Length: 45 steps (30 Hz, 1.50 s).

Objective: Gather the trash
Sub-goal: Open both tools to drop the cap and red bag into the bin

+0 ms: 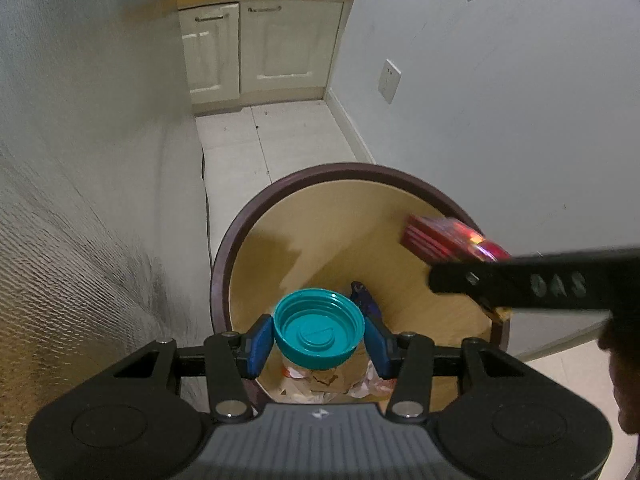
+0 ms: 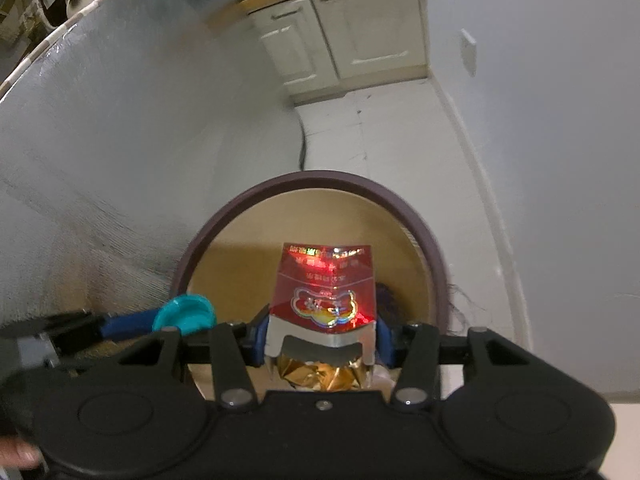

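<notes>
Dim indoor light, fisheye bending at the edges, motion blur, glare on the red pack (image 2: 324, 288).

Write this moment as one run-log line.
left gripper: shut on lid | right gripper: shut on red box | both over bin

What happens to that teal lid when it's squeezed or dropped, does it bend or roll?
The teal lid looks like ribbed moulded plastic, so probably stiff and light. The left gripper pinches its round rim, so it might slip. Dropped into the bin, it would likely land among wrappers, not roll.
</notes>
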Each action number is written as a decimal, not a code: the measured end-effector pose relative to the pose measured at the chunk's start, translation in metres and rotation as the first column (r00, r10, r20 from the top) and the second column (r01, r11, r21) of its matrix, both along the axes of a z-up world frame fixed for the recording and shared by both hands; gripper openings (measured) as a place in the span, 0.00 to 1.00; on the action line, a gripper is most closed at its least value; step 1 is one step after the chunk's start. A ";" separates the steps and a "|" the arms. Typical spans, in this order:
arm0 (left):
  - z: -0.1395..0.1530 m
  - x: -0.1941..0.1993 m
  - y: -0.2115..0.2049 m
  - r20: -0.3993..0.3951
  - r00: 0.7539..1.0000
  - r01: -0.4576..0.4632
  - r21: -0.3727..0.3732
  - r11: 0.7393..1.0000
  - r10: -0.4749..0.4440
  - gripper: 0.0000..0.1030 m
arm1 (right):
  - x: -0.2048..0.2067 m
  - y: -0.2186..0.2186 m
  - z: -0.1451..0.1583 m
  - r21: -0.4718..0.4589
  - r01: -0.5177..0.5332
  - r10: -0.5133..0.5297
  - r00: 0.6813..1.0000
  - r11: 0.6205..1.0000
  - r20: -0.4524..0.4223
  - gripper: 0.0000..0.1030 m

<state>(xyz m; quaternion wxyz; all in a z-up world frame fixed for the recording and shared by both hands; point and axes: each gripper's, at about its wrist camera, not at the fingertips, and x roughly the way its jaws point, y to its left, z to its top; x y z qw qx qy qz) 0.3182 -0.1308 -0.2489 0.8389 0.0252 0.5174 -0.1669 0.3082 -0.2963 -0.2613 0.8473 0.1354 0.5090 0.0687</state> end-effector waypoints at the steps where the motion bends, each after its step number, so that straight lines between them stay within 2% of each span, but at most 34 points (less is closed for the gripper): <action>1: -0.002 0.000 0.000 -0.005 1.000 0.002 0.000 1.000 -0.002 0.49 | 0.006 0.003 -0.002 0.012 -0.005 0.005 1.000 1.000 -0.003 0.50; 4: -0.006 0.003 -0.001 -0.019 1.000 0.006 0.002 1.000 -0.006 0.49 | 0.022 0.008 -0.008 0.087 -0.013 0.013 1.000 0.996 -0.004 0.53; 6: -0.009 0.006 -0.003 -0.027 1.000 0.007 0.004 1.000 -0.007 0.49 | 0.030 0.009 -0.013 0.128 -0.005 0.007 1.000 0.992 -0.017 0.66; 8: -0.011 0.007 -0.002 -0.034 0.999 0.008 0.004 1.000 -0.008 0.49 | 0.034 0.011 -0.016 0.111 0.005 -0.002 1.000 0.994 -0.027 0.70; 16: -0.020 0.013 -0.007 -0.058 0.998 0.018 -0.017 1.000 -0.019 0.49 | 0.034 0.001 -0.027 0.083 0.012 -0.006 0.997 0.996 -0.079 0.70; 22: -0.019 0.015 -0.021 -0.022 0.997 0.066 -0.067 0.996 -0.067 0.50 | 0.024 -0.009 -0.029 0.077 0.013 -0.005 0.995 0.997 -0.100 0.70; 23: -0.021 0.016 -0.025 -0.029 0.996 0.077 -0.061 0.995 -0.079 0.53 | 0.022 -0.011 -0.029 0.077 0.015 -0.007 0.995 0.997 -0.100 0.70; 25: -0.024 0.016 -0.030 -0.045 0.994 0.095 -0.058 0.994 -0.097 0.71 | 0.026 -0.012 -0.029 0.066 0.019 -0.013 0.995 0.998 -0.099 0.70; 26: -0.026 0.015 -0.031 -0.051 0.993 0.103 -0.053 0.993 -0.106 0.73 | 0.026 -0.013 -0.028 0.067 0.019 -0.012 0.995 0.998 -0.099 0.70; 32: -0.032 0.015 -0.028 -0.102 0.991 0.087 0.014 0.996 -0.085 0.81 | 0.024 -0.012 -0.024 0.033 -0.002 0.005 0.995 0.999 -0.095 0.70; 37: -0.025 0.012 -0.019 -0.103 0.994 0.046 0.021 0.999 -0.044 0.92 | 0.017 -0.014 -0.020 0.002 -0.030 0.030 0.995 1.000 -0.093 0.70; 45: -0.014 0.011 -0.014 -0.092 0.996 0.016 0.025 1.000 -0.014 0.98 | 0.006 -0.016 -0.014 -0.029 -0.045 0.042 0.995 0.999 -0.091 0.72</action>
